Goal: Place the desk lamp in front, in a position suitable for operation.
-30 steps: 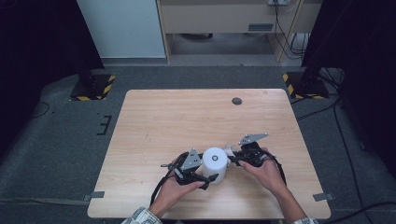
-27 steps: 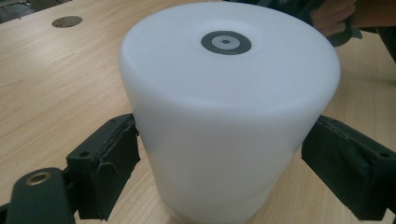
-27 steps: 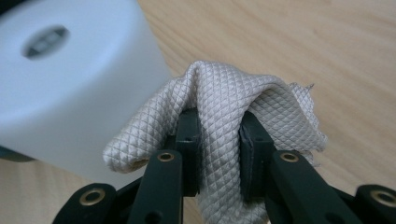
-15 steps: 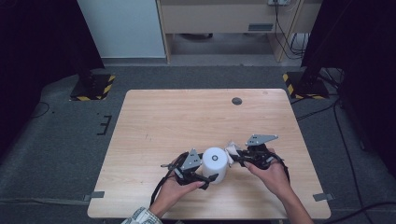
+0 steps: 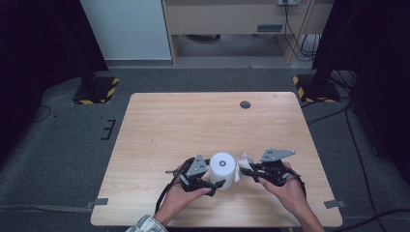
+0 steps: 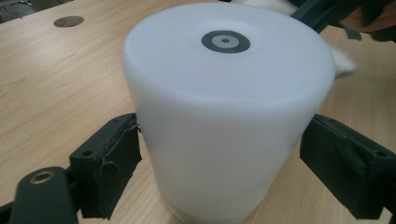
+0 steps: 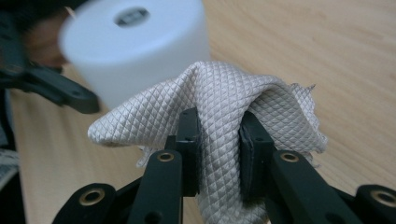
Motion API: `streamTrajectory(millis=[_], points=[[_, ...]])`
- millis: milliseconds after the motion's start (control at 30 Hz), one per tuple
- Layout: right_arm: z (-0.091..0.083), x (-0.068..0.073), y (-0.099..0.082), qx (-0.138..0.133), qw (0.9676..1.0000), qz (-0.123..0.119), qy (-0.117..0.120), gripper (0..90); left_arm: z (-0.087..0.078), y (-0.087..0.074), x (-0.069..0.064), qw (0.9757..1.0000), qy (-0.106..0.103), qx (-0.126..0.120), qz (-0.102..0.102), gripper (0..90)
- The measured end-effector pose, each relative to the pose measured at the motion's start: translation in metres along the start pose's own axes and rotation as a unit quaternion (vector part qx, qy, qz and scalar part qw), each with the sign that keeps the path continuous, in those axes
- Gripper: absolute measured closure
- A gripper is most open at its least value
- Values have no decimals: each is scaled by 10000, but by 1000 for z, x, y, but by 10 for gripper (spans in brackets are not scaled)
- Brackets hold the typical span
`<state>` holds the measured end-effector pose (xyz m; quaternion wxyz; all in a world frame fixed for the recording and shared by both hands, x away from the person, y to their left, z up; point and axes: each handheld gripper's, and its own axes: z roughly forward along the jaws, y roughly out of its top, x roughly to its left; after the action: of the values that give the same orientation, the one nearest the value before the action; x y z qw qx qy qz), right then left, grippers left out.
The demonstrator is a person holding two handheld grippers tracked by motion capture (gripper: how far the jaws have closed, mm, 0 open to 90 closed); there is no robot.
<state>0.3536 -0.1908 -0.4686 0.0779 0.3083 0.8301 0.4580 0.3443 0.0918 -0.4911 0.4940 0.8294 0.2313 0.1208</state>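
Left gripper (image 5: 211, 181) spread wide around the white cylinder (image 5: 222, 166), pads against its sides, apparently to steady it upright near the front edge of the surface (image 5: 193, 121) while it gets wiped. To its right, right gripper (image 5: 244, 171) pinched tight on a bunched quilted cloth (image 7: 219, 107), held just beside the cylinder's wall, whether touching hard to tell. Farther back and right, a small dark disc (image 5: 245, 104) well apart, nothing blocking the cloth's way.
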Motion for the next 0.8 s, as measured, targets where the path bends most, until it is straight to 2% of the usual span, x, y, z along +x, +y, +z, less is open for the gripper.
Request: streamTrajectory(millis=[100,167,233,300,333,400,533,567,667,700,800], points=[[-14,10,0,-291,9995,-54,57,733,-1,1,0,10000,33,-43,-4,137],[-13,14,-4,-337,9994,-106,58,733,-2,0,0,10000,34,-38,9,142],[-9,14,-11,-390,9992,-26,86,733,-3,0,0,10000,24,-50,-17,149],[-1,16,-15,-181,9998,-84,72,732,-4,0,0,9999,-11,-123,-76,152],[-1,16,-15,-181,9998,-84,72,732,-4,0,0,9999,-11,-123,-76,152],[6,17,-17,64,9998,-210,42,732,-4,1,1,9999,-37,-144,-81,149],[12,16,-20,208,9995,-240,60,732,-3,4,3,9998,-61,-162,-43,121],[14,16,-21,291,9992,-287,25,732,-1,7,4,9999,-81,-138,23,113],[12,17,-20,263,9991,-343,1,732,0,10,5,9998,-115,-133,49,95],[2,17,-14,-78,9993,-362,-34,732,1,15,7,9997,-173,-155,99,90],[-11,17,-7,-549,9977,-384,-31,731,2,18,9,9995,-255,-155,116,84]])
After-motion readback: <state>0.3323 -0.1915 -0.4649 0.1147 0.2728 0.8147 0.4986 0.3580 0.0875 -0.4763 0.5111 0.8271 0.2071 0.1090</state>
